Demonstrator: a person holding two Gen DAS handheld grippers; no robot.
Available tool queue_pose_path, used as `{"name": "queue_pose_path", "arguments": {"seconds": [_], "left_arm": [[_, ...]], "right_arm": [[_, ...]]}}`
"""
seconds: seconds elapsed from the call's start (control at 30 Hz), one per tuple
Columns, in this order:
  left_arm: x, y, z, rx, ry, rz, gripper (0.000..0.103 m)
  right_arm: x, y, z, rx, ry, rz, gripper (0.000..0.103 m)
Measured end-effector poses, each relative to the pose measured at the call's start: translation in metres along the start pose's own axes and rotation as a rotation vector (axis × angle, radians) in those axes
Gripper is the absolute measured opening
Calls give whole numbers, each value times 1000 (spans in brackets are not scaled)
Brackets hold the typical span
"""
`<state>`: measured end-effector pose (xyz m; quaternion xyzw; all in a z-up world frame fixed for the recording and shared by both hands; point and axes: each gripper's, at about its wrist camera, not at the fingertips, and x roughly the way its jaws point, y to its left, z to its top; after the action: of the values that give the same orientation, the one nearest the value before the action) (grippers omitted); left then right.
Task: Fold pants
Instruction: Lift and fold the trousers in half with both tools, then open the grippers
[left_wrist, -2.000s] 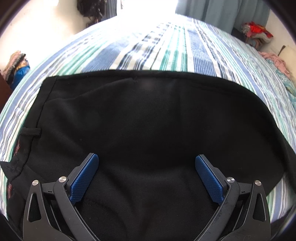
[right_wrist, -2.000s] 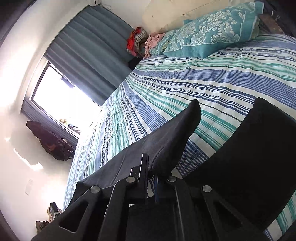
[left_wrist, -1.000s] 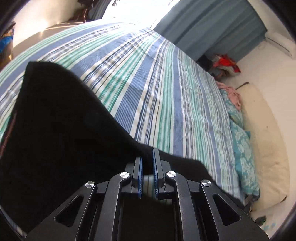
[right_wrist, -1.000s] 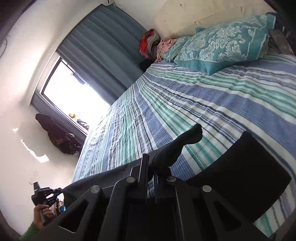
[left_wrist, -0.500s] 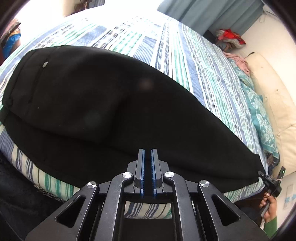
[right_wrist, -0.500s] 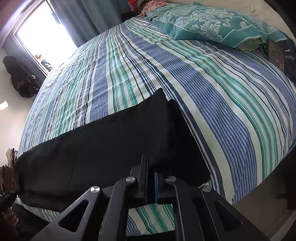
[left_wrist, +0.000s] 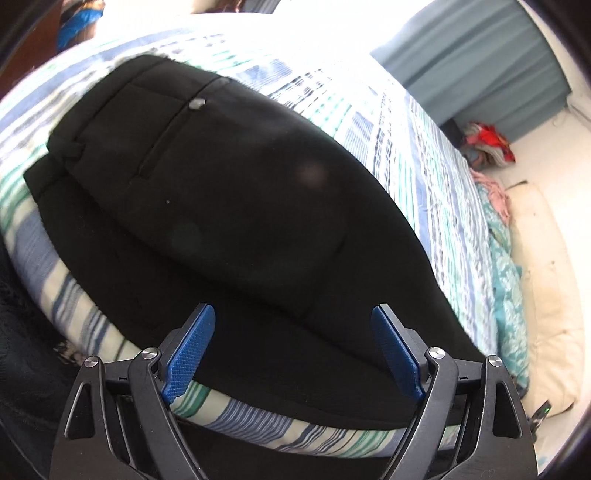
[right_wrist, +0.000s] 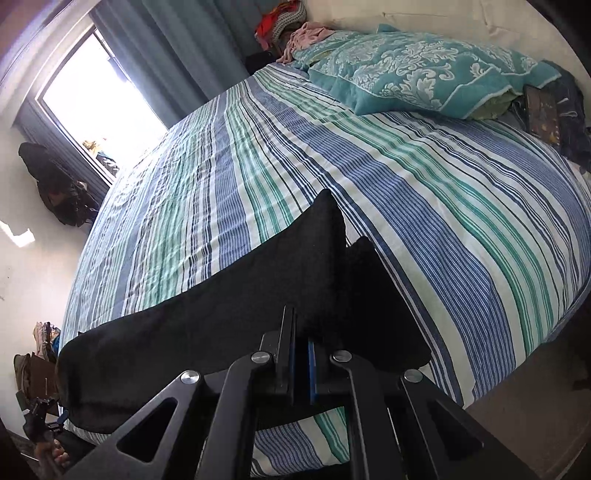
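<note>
We are in a home bedroom: a bed with a blue, green and white striped sheet (right_wrist: 424, 206), a teal patterned pillow (right_wrist: 417, 70), grey-blue curtains (right_wrist: 207, 44) beside a bright window (right_wrist: 99, 96).

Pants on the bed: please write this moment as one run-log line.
pants: folded lengthwise on striped bed | left gripper: just opened, holding nothing | right gripper: shut on pants

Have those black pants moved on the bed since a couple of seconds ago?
Yes. The black pants were lifted up off the striped bedsheet then; now they lie folded along its near edge, the pocket button on top. The left gripper jaws have just opened, off the cloth.
</note>
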<state>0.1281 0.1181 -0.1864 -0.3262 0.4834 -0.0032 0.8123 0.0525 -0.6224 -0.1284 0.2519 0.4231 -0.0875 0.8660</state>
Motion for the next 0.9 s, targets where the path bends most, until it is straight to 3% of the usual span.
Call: {"name": "queue_pose_path", "arguments": {"seconds": [0.17,0.2,0.23,0.27,0.3,0.43,0.5,0.63,0.77,0.9], "left_arm": [[23,9,16,-73,-17,-21,86],[24,15,19,-115,-36,-44,77],[27,17,17,-146,-51,-66,40],[28,19,18,-167,-42,-83,16],[26,20,22,-176,-23,-111,9],[-22,1,25,-64,-50,-118,8],[-37,-3,22,10,-37,-72,9],[-21,11,5,77,31,48,9],[-7,16,-8,53,59,83,10],[3,-4,-4,121,61,126,13]], "right_arm": [[-6,5,2,-13,-9,5,6],[-6,4,2,-9,-9,7,6],[-6,3,2,-4,-10,9,6],[-7,1,2,3,-10,10,6],[-8,-1,2,9,-10,10,6],[-12,-7,4,25,-7,16,6],[-12,-8,5,18,-3,8,6],[10,-20,-1,27,69,-36,6],[30,-41,-12,54,121,-76,6],[31,-42,-16,14,107,-89,5]]}}
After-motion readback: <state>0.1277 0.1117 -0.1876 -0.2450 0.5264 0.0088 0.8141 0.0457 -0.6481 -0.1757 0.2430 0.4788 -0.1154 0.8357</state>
